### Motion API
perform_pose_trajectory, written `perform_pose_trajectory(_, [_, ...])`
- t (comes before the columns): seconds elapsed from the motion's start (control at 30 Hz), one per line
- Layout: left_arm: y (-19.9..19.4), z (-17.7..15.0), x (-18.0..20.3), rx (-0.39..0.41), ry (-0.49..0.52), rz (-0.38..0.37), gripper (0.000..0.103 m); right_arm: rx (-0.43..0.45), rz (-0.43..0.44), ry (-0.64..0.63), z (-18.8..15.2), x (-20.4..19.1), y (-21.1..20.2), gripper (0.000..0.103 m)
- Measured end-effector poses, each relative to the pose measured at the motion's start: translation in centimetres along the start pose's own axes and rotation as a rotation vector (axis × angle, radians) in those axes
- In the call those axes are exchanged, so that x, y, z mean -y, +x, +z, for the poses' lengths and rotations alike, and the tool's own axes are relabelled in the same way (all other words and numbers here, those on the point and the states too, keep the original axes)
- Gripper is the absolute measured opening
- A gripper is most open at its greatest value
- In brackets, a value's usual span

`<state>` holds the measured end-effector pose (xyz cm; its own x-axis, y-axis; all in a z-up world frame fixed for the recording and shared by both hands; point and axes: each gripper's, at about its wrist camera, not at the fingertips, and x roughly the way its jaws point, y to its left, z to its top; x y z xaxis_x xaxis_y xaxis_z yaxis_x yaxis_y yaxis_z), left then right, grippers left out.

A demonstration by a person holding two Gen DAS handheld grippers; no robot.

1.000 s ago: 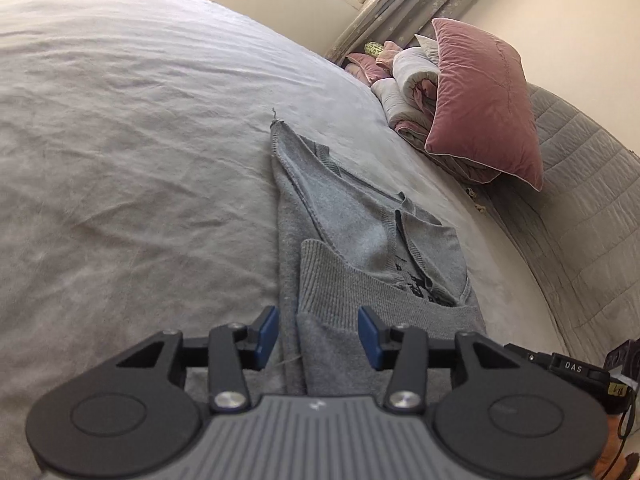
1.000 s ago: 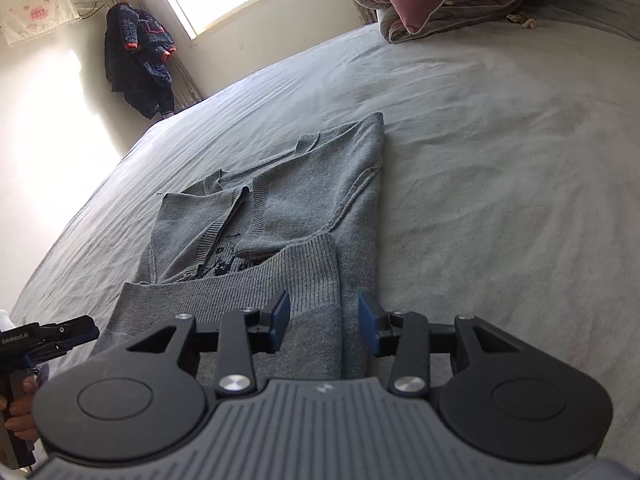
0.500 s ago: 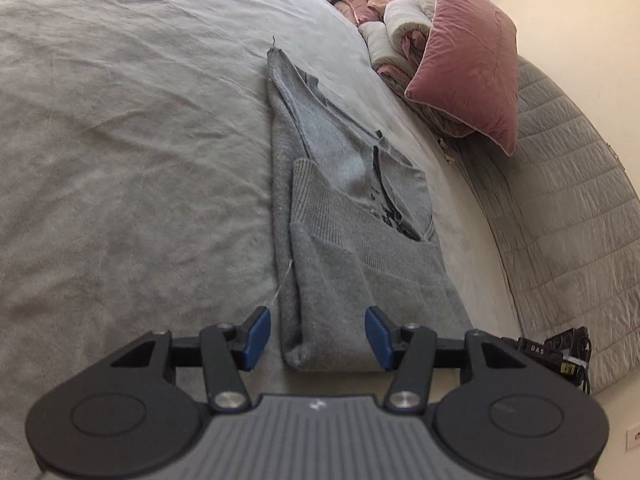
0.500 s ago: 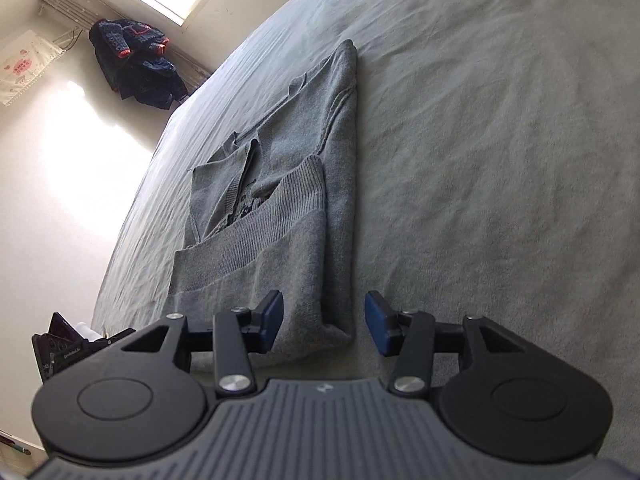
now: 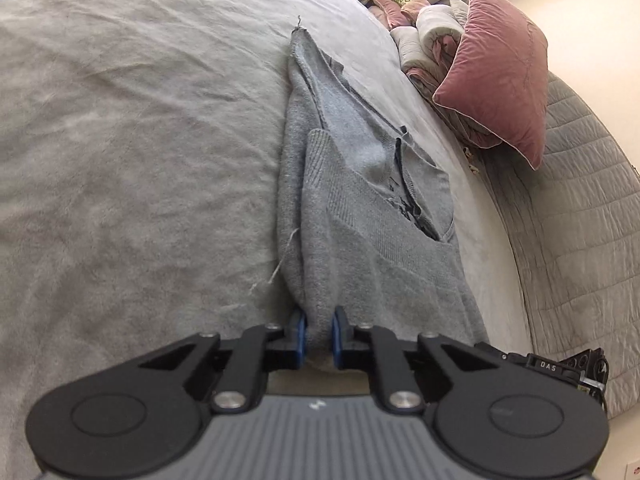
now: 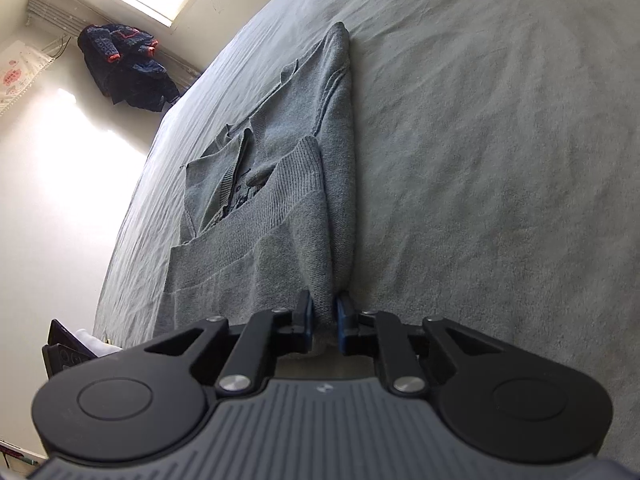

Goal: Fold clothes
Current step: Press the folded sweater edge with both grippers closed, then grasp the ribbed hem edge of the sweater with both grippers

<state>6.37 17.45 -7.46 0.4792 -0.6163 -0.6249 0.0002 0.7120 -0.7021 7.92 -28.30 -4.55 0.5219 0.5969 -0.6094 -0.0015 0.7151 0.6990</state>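
Grey knit sweater (image 5: 360,216) lies lengthwise on the bed (image 5: 120,160), partly folded: sides turned in to a long narrow strip, ribbed hem doubled back over the body, so several layers stack at the near end. My left tongs (image 5: 319,336) are narrowed onto the near left corner of that stack, at lower centre of the left wrist frame; blue pads press knit from both sides, cloth bunching between them. My right tongs (image 6: 323,322) clamp the near right corner likewise, at lower centre of the right wrist frame. From each grip the sweater runs away toward the upper middle of the frame, far tip reaching the mid-bed. Reason for the hold, as I judge it: pinching both near corners through all layers keeps the doubled edge aligned and lets the near end travel as one piece without the inner folds slipping. Probable step: carrying the near end toward the far end for a further fold, though the frames do not settle the direction. Pink pillow (image 5: 500,68) and rolled bedding sit upper right of the left frame, well apart from the sweater.
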Motion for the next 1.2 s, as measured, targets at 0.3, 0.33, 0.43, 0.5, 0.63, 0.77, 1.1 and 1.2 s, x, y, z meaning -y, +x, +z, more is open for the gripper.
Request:
perform_pose_trajectory(0.3, [-3.3,-1.7,0.0,-0.029,-0.044,-0.028,0.012,-0.012,0.077,0.027,-0.3,-1.0,-3.3,0.012])
perform_pose_trajectory(0.33, [-3.7,-1.8,0.0,-0.032,-0.049,-0.031,0.012,-0.023,0.072,0.019,-0.6,-1.0,-3.6,0.012])
perform_pose_trajectory(0.43, [-4.6,-2.3,0.0,-0.032,-0.043,-0.034,0.012,-0.065,0.056,-0.003,-1.8,-0.9,-4.0,0.012])
perform_pose_trajectory(0.5, [-4.8,-2.6,0.1,-0.017,-0.007,-0.025,0.012,-0.092,0.044,-0.019,-2.7,-0.7,-4.3,0.012])
perform_pose_trajectory(0.63, [-5.4,-3.1,0.3,0.013,0.065,-0.007,0.015,-0.114,-0.009,-0.108,-4.2,-0.2,-4.5,0.014])
perform_pose_trajectory(0.77, [-5.9,-3.5,0.4,0.043,0.137,0.011,0.028,-0.106,-0.047,-0.188,-4.5,-0.2,-4.1,0.023])
perform_pose_trajectory(1.1, [-5.1,-3.1,2.8,0.142,0.311,0.035,0.039,0.118,-0.087,-0.315,-3.6,-2.1,-4.9,0.039])
perform_pose_trajectory(1.2, [-3.6,-2.3,3.5,0.171,0.338,0.076,0.039,0.133,-0.111,-0.354,-3.1,-2.9,-3.3,0.039])
